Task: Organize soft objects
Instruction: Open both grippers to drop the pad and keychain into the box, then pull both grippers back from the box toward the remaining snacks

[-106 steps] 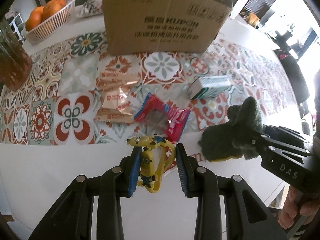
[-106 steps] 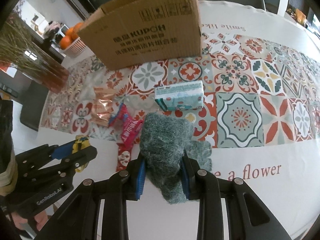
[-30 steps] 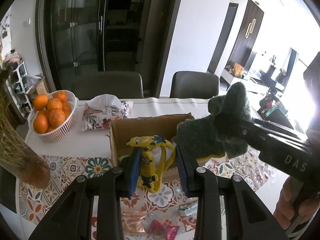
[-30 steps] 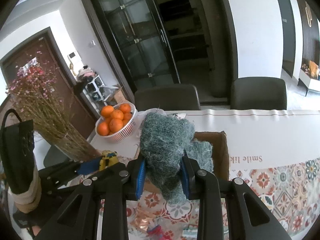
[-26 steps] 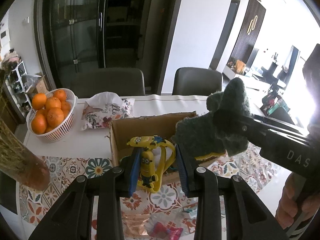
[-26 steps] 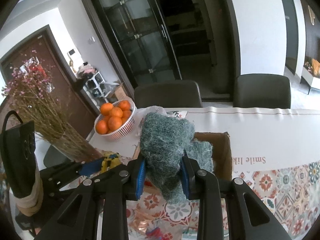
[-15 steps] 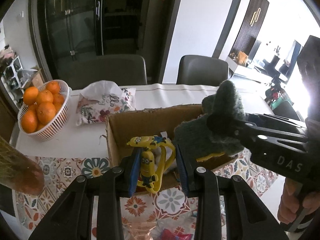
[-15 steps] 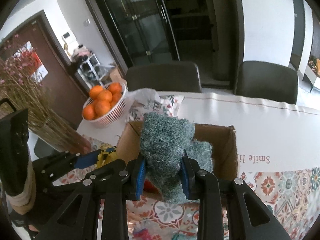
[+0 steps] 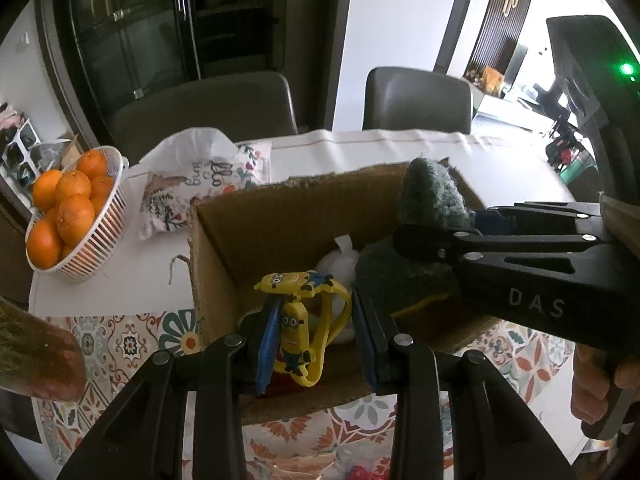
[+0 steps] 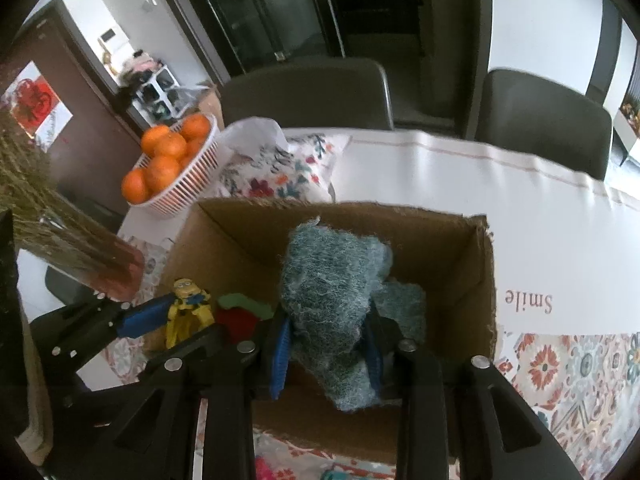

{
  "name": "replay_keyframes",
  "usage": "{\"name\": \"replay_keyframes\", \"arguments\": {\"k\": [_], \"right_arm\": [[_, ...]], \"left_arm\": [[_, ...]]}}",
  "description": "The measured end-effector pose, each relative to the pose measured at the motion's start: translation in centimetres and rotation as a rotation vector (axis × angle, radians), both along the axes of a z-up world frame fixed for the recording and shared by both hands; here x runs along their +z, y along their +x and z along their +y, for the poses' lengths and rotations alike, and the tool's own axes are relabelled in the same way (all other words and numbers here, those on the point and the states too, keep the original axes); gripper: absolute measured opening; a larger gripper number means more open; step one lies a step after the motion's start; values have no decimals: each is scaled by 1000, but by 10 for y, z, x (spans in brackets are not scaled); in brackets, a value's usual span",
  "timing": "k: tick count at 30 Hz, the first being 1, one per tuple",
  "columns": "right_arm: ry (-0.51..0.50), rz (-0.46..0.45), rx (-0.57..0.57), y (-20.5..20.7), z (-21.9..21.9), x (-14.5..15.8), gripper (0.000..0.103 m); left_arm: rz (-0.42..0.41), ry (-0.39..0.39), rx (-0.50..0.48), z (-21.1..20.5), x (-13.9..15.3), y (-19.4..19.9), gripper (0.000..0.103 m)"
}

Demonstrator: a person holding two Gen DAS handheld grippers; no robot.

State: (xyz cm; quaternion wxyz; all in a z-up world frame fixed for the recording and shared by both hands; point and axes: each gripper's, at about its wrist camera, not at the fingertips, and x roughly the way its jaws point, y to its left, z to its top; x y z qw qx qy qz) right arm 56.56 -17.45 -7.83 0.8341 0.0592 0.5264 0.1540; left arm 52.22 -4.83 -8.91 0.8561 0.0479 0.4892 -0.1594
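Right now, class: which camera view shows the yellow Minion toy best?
The left wrist view: the Minion toy fills the centre, gripped by the left gripper over the cardboard box. The right wrist view shows it small, side-on, partly hidden.

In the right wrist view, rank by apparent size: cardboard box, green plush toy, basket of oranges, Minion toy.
1. Cardboard box
2. Green plush toy, though it is nearest the camera in the right hand-held gripper, which inflates it
3. Basket of oranges
4. Minion toy
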Motion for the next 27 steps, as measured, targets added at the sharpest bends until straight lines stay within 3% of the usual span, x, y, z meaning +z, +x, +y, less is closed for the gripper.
{"name": "replay_keyframes", "arguments": {"k": [2, 5, 9, 15, 27], "right_arm": [[16, 29, -7, 3, -3, -7, 36], [45, 64, -18, 4, -5, -12, 54], [72, 68, -43, 5, -6, -12, 63], [46, 34, -81, -4, -8, -2, 63], [-57, -58, -146, -50, -13, 34, 63]], "left_arm": [[13, 12, -1, -1, -6, 1, 37], [31, 19, 0, -2, -11, 3, 40], [31, 23, 2, -2, -11, 2, 51], [25, 31, 19, 1, -3, -2, 57], [-10, 21, 49, 15, 25, -36, 61]]}}
